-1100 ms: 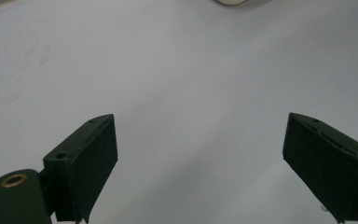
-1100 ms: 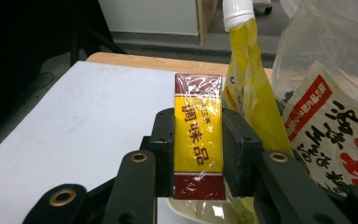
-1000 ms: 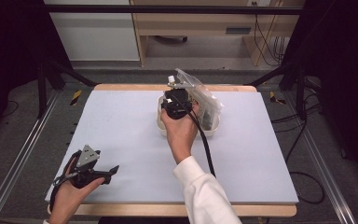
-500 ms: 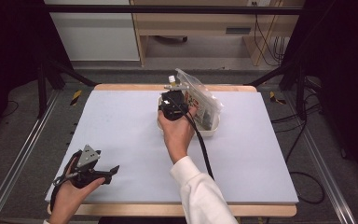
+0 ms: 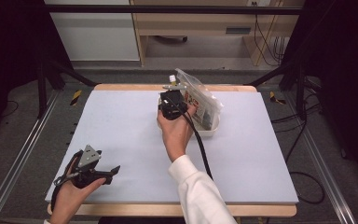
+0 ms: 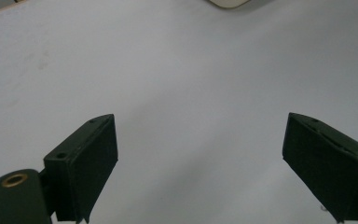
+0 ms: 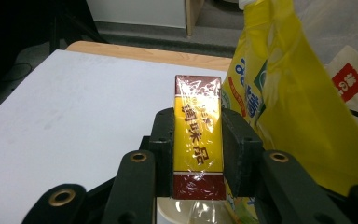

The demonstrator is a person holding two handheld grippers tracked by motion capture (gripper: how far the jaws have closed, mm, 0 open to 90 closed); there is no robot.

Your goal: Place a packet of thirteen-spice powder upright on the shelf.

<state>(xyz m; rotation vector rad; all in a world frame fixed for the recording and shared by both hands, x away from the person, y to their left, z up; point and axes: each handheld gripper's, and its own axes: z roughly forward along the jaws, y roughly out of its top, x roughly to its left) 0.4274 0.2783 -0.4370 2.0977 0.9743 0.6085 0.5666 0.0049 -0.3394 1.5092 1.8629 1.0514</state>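
I see the table (image 5: 121, 126) under a pale grey-white sheet, its wooden edge showing along the far and near sides. Beyond it stands a light wooden bench (image 5: 200, 23) with cables (image 5: 265, 32) hanging at its right. 2 metal rails (image 5: 16, 163) flank the table on the dark floor.

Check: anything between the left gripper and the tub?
Nothing: bare white table between left gripper and tub, per the high view.
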